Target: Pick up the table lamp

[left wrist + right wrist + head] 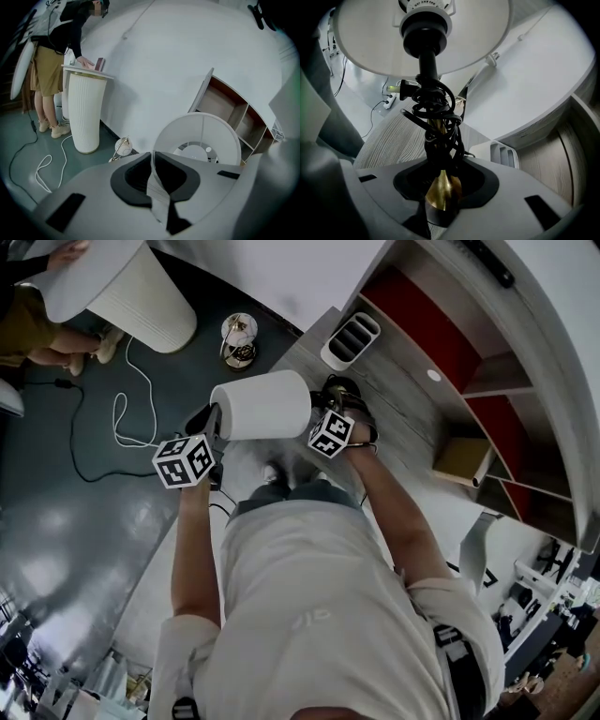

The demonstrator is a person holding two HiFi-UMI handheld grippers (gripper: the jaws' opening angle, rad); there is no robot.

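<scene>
left gripper pinches the lampshade rim; right gripper is clamped on the brass stem. carry the weight at the brass stem, keeping the lampshade pinch gentle.

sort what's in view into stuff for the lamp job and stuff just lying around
Job: white drum-shade table lamp with brass stem; left gripper, clamped on its shade rim; right gripper, on its stem.
Lying about: white ribbed pedestal; white slotted desk organiser; small round gold-and-white ornament.

table lamp between left gripper and right gripper | organizer on desk behind it
</scene>
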